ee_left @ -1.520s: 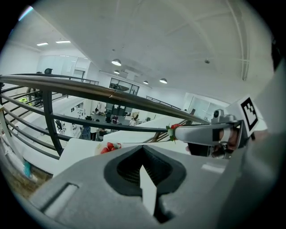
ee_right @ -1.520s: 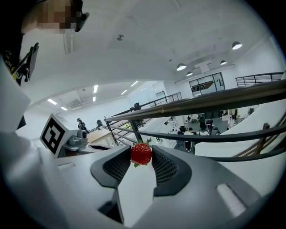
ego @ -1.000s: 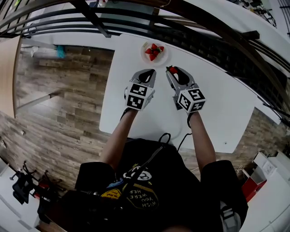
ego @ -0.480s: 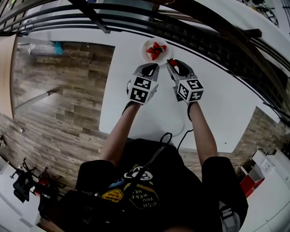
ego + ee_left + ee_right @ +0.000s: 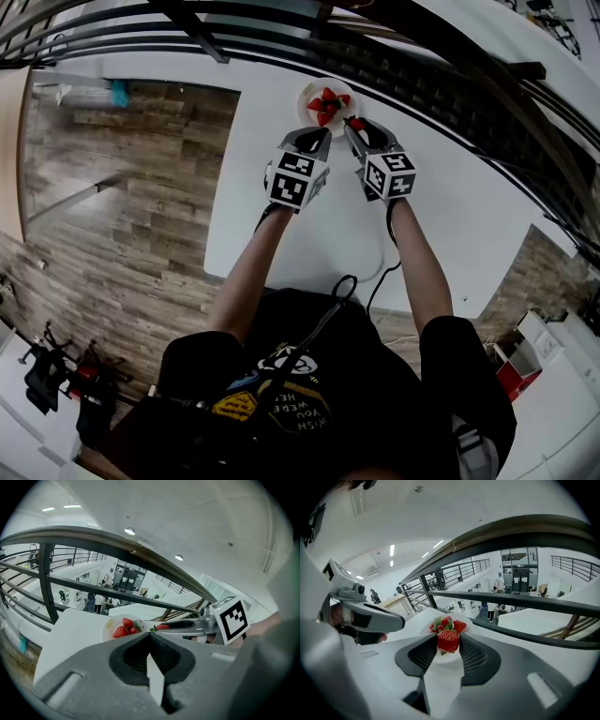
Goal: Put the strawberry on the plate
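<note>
The left claw (image 5: 316, 136) was clenched on nothing, its jaws meeting tip to tip in its own view. It hung over the white bench (image 5: 450, 225) with the plate (image 5: 305, 94) just ahead of its tips and a little to their right. That plate already carried a small heap of berries (image 5: 325, 103), lying near its middle. Close on the left claw's right, the right claw (image 5: 354, 125) was grasping the strawberry (image 5: 448, 641). The fruit sat pinched between the two dark pads at the very tips, red side up, with a scrap of green leaf below. Seen along this claw, the plate lay directly beyond the tips; from above it stood just ahead and slightly left of them. Whether the fruit had already crossed the near rim could not be told. The step in hand looked like the end of the carry, with the release not yet made. The next move probably called for a short reach forward and left to a bare part of the plate, then a gentle lowering beside the heap, and only then parting the jaws so the strawberry would settle rather than roll off.
</note>
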Available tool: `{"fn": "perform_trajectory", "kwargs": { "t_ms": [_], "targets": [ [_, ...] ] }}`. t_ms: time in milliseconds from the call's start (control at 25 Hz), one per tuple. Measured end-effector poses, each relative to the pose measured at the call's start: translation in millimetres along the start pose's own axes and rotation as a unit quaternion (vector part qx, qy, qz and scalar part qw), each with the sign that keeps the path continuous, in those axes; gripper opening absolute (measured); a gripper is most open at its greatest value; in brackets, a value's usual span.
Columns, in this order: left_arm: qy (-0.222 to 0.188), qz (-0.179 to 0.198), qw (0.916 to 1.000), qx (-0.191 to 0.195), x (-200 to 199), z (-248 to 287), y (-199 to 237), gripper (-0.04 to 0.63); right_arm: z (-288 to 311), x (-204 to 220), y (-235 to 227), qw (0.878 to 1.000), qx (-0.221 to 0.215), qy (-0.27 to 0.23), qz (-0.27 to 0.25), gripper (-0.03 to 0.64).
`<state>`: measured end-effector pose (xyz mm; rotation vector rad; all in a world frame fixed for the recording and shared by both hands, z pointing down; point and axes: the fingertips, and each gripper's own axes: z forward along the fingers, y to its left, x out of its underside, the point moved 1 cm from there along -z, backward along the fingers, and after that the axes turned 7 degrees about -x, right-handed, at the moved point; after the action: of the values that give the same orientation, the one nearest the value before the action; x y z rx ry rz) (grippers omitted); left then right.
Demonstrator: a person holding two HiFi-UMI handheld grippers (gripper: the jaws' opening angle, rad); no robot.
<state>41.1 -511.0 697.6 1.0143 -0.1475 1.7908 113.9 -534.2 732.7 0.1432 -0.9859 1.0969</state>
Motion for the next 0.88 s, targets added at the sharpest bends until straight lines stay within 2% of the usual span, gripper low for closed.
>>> {"fn": "perform_trajectory", "kwargs": {
  "t_ms": [240,880],
  "targets": [
    [0.006,-0.011,0.9999,-0.002,5,9,9,0.000,15,6,-8,1.000,0.001,0.019,-0.016,0.152],
    [0.005,-0.032,0.9995,-0.002,10,13,23,0.000,49,17,-13,0.991,0.004,0.089,-0.102,0.152]
  ]
}}
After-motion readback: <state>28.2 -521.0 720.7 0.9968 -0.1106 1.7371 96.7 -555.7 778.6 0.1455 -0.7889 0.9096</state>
